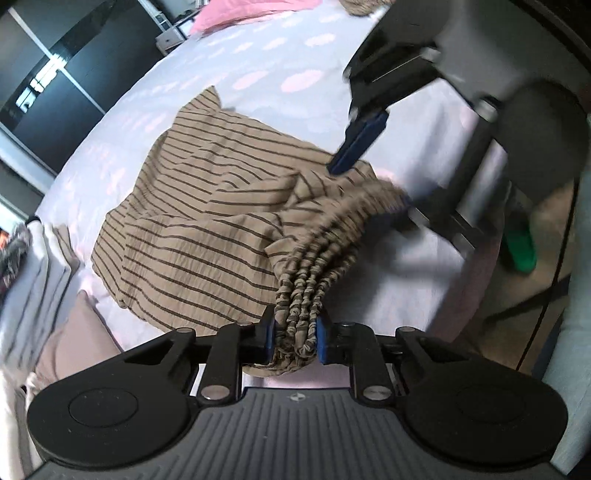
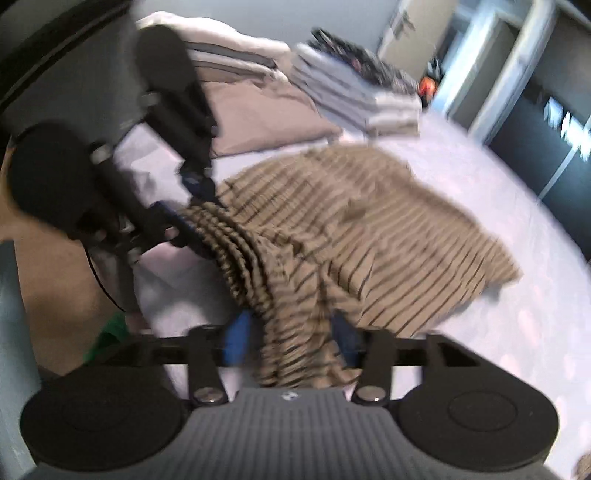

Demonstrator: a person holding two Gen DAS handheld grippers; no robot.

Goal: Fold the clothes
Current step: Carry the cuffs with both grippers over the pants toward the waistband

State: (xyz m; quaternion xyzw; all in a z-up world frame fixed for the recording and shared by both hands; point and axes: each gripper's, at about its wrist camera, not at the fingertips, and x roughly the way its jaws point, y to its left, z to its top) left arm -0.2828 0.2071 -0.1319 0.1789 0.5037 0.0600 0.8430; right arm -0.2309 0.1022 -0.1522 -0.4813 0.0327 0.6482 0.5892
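Garment: tan cloth with thin dark stripes, a pair of striped shorts (image 1: 192, 229) by the look of the gathered elastic waistband (image 1: 314, 266). It lies on the bed, most of it spread over the sheet, the waistband end lifted toward me.
Waistband: bunched into ridged pleats and stretched between my two grippers; I read it as off the sheet along that span.
Left gripper (image 1: 295, 338): my blue pads are narrow, clamped on the pleated waistband, with cloth bulging out below the pads.
Right gripper (image 2: 291, 334): cloth hangs down between my fingers. The view is motion-blurred and the pads look fairly apart, so I cannot tell whether they actually pinch it.
Cross-check: from the left wrist view, the right gripper's blue fingertip sits at the far end of the waistband, touching or just above the fabric; blur prevents a firmer call.
Bed sheet (image 1: 280, 51): pale lilac with soft pink blotches, under the whole garment.
Folded stack (image 2: 362, 96): grey-and-white striped items piled beyond the shorts in the right wrist view, with a dark patterned piece on top.
Beige pillow (image 2: 258, 110): beside that stack, near the shorts but apart from them.
Pink cloth (image 1: 243, 14): at the far edge of the bed.
Dark wardrobe panels (image 1: 55, 77): past the bed.
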